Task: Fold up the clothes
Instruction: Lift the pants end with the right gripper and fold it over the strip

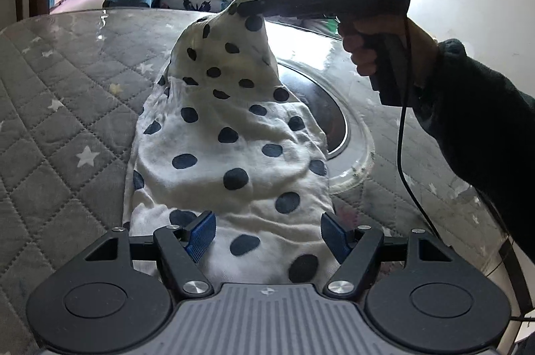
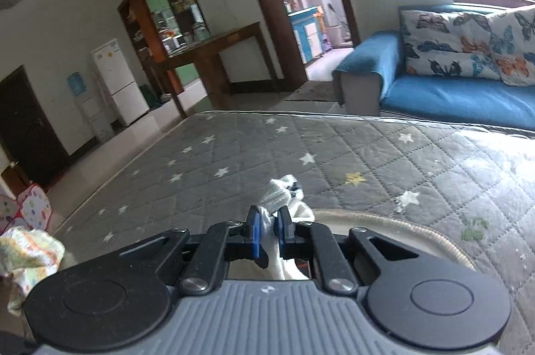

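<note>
1. In the left wrist view, a white cloth with dark blue dots fills the middle of the frame. It lies on a grey quilted worktop printed with small stars.

2. My right claw sits in the upper middle of that frame, clamped on the cloth's far corner. It holds the corner up off the worktop, so the cloth rises into a tent with its peak at the claw. I judge the lift is meant to free that edge so it can be carried over the rest of the cloth.

3. My right hand grips the claw's handle at the upper right, a dark sleeve behind it.

4. My left claw is at the bottom centre of the frame. Its blue pads stand wide apart with nothing between them, low over the near end of the cloth. I cannot tell whether the pads touch the fabric. I judge it waits there to pin or take the near edge.

5. To the right of the cloth, a round dark inset with a pale rim shows in the worktop. The cloth's right edge lies over part of it.

6. In the right wrist view, the same claw appears at the lower centre, pads closed tight on a bunched white tuft of the cloth that pokes out beyond them.

7. A second, pastel-patterned garment lies crumpled at the lower left edge of that frame.

8. A blue sofa with butterfly cushions stands at the upper right.
</note>
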The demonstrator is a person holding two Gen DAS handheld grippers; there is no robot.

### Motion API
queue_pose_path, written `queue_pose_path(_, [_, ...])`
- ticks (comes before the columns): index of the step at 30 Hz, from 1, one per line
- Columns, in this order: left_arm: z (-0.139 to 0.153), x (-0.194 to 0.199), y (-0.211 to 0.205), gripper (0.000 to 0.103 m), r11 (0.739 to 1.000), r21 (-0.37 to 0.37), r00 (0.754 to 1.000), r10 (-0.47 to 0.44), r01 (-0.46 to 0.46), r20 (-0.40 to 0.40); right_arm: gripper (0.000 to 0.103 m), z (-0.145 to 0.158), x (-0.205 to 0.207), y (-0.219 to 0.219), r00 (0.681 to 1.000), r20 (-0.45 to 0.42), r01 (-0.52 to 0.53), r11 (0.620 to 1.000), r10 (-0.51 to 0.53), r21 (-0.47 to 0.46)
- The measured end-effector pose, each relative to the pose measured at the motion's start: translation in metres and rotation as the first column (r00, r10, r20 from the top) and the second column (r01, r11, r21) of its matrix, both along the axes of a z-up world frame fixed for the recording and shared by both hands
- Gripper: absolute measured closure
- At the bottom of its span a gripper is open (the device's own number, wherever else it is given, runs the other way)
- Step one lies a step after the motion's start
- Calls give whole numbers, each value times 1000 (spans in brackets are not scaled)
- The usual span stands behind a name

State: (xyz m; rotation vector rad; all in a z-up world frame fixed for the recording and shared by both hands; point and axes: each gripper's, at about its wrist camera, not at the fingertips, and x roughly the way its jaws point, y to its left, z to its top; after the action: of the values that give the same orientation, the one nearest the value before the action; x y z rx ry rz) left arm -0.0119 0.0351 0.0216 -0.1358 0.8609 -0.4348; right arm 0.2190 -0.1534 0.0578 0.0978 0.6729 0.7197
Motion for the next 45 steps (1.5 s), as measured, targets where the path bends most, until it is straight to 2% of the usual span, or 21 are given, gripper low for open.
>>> queue_pose_path(6, [-9,-5,0,30,1000,24,1000,14,-14,-28,94,12,-23,-1,999,27,-30,1000,30,-4])
queue_pose_path(13, [-11,-7,-3,27,999,33,1000,8,-7,-18,94,15,-46,-4,999,24,-40,999,40,12])
queue_pose_path(31, [-13,-15,-4,26,999,48,1000,6,-6,12,94,20,-125,-13,992,20,-126,992,126,23])
queue_pose_path(40, [-13,-20,-2,25,999,45,1000,3,-4,25,94,16,-167,-7,976,-1,-216,976,216,19])
queue_pose_path(45, [-12,-22,-1,24,999,45,1000,-1,0,27,94,15,-202,-1,949,-2,-315,949,315,21])
